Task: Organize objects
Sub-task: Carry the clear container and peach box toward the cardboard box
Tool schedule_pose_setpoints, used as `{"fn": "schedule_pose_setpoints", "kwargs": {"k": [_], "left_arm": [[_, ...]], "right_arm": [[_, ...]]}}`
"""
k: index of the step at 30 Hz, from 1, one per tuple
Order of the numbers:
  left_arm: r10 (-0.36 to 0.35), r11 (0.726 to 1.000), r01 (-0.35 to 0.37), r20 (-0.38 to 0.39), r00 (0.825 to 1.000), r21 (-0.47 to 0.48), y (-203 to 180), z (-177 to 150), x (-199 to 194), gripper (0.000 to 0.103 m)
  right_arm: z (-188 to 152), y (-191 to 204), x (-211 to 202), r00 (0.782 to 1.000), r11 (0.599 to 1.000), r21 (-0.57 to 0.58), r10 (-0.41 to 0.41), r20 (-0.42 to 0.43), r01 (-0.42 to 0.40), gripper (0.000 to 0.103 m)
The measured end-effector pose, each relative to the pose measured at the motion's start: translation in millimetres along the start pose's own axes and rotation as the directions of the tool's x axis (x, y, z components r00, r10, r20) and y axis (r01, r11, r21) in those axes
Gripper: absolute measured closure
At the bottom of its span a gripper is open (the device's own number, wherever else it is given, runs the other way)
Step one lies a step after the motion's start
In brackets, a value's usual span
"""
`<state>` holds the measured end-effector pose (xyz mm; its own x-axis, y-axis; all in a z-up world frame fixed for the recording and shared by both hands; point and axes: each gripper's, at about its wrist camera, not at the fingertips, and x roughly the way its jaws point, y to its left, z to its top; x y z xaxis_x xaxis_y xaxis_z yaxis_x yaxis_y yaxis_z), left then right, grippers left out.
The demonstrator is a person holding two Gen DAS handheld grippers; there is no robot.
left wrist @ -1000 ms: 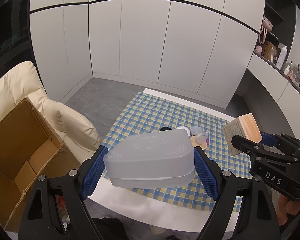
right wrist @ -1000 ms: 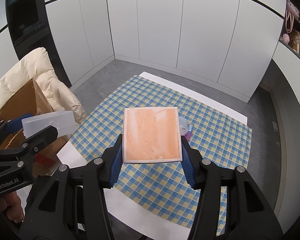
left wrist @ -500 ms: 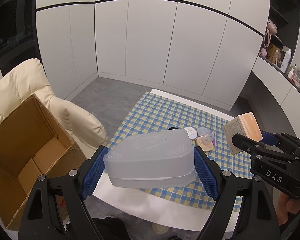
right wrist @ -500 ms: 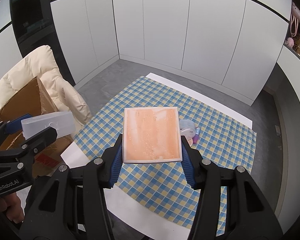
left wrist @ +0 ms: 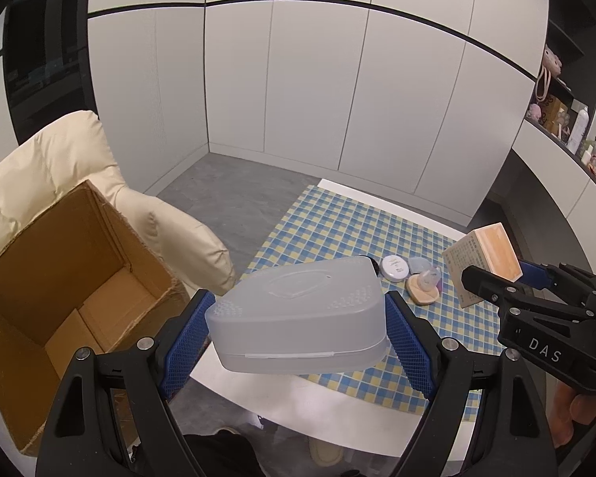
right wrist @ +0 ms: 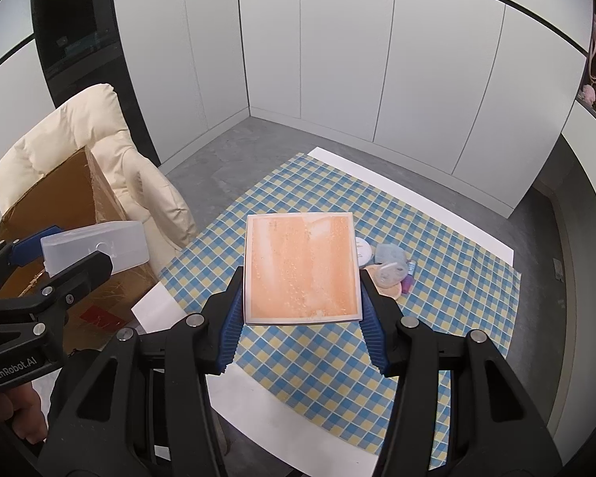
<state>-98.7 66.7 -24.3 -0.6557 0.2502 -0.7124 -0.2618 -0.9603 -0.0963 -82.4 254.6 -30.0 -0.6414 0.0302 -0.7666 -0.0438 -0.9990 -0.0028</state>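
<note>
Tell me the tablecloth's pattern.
Blue, yellow and white checks on the tablecloth; clearest in the right wrist view.

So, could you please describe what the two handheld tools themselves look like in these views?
Both are matte black plastic frames with silver screw heads at the joints and two fingers lined with blue, ridged rubber pads. The left tool carries white "GenRobot.AI" lettering on its side; the right tool shows white "DAS" lettering. No cables are visible. A bare hand grips the right handle; no sleeve shows.

Translucent grey lidded container point(left wrist: 298, 314) clamped level in left claw point(left wrist: 296, 332) above worktop edge, open cardboard box point(left wrist: 59, 290) at its 9 o'clock; orange-faced flat box point(right wrist: 301, 269) gripped in right claw point(right wrist: 301, 302), small toiletries cluster point(right wrist: 385, 266) at its 3 o'clock.
</note>
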Motion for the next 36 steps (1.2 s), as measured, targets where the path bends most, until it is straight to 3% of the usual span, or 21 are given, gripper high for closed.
{"fn": "schedule_pose_setpoints", "kwargs": {"k": [36], "left_arm": [[0.167, 0.982, -0.162, 0.047, 0.985, -0.098, 81, -18, -37, 0.018]], "right_arm": [[19, 104, 12, 0.994, 0.984, -0.145, 0.108, 0.022, -0.103, 0.049]]}}
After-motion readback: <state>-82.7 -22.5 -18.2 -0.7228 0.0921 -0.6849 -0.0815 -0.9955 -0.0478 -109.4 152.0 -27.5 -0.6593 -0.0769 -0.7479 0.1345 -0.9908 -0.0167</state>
